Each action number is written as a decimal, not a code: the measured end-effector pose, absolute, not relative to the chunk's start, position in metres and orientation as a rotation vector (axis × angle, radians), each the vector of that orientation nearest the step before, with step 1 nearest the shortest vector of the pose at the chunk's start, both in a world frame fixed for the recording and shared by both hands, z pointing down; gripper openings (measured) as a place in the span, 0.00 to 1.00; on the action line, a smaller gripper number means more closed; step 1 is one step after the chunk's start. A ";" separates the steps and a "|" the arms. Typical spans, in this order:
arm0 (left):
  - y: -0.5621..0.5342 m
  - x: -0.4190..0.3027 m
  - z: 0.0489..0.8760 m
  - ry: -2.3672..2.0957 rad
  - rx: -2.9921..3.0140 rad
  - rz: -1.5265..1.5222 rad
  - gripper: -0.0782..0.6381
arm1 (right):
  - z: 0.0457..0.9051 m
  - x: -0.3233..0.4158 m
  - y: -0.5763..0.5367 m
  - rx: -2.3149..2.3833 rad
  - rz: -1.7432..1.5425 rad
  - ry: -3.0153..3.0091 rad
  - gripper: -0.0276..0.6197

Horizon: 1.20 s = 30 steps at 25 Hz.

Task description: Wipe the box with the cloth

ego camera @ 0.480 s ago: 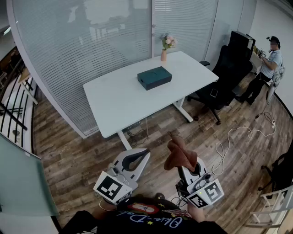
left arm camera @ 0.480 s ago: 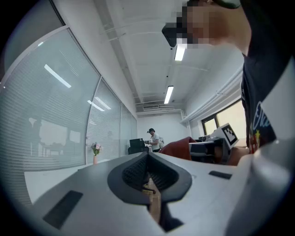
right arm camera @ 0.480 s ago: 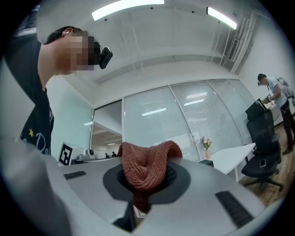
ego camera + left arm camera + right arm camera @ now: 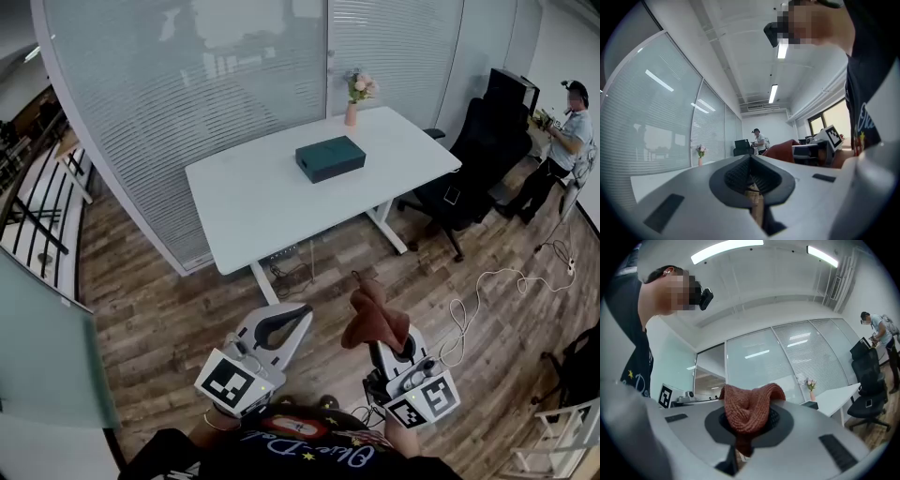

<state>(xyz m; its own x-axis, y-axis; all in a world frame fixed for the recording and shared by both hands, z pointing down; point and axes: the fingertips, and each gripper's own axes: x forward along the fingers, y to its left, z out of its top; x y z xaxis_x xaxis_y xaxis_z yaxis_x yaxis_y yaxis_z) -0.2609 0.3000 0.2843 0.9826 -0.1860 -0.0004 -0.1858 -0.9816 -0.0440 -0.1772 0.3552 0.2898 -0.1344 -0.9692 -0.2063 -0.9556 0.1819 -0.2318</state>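
Observation:
A dark teal box (image 4: pixel 330 157) lies on the white table (image 4: pixel 253 202), far ahead of both grippers. My right gripper (image 4: pixel 382 343) stands low over the wood floor, shut on a rust-brown cloth (image 4: pixel 373 319) that bunches above its jaws. In the right gripper view the cloth (image 4: pixel 747 411) fills the gap between the jaws of that gripper (image 4: pixel 749 420). My left gripper (image 4: pixel 298 315) is held beside it, shut with nothing in it; in its own view the tips of the left gripper (image 4: pixel 751 160) meet. The cloth (image 4: pixel 782 150) also shows there at the right.
A pink vase of flowers (image 4: pixel 354 98) stands at the table's far edge. A black office chair (image 4: pixel 466 173) sits right of the table. A person (image 4: pixel 565 131) stands at the far right. A white cable (image 4: pixel 487 291) trails over the floor. A glass partition (image 4: pixel 187 103) runs behind the table.
The head view has shifted slightly, so the table and box sit a little further right and lower. Both grippers keep the same pose, the cloth still held in the right one.

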 end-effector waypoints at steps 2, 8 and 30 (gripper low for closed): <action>0.303 -0.259 0.286 0.304 -3.079 -0.021 0.11 | 0.289 -0.175 0.358 -1.813 -0.055 2.160 0.08; 0.322 -0.246 0.292 0.291 -3.084 -0.044 0.11 | 0.289 -0.170 0.377 -1.777 -0.033 2.183 0.08; 0.362 -0.161 0.310 0.235 -3.095 -0.115 0.11 | 0.317 -0.052 0.441 -1.949 -0.039 2.004 0.08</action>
<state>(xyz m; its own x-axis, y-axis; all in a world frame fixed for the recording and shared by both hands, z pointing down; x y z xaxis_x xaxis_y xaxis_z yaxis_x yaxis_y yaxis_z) -0.1607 0.3622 0.3095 0.9858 -0.1520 0.0711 -0.1494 -0.9879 -0.0408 -0.0519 0.4412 0.3172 0.0021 -0.9745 -0.2242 -0.9651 0.0567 -0.2556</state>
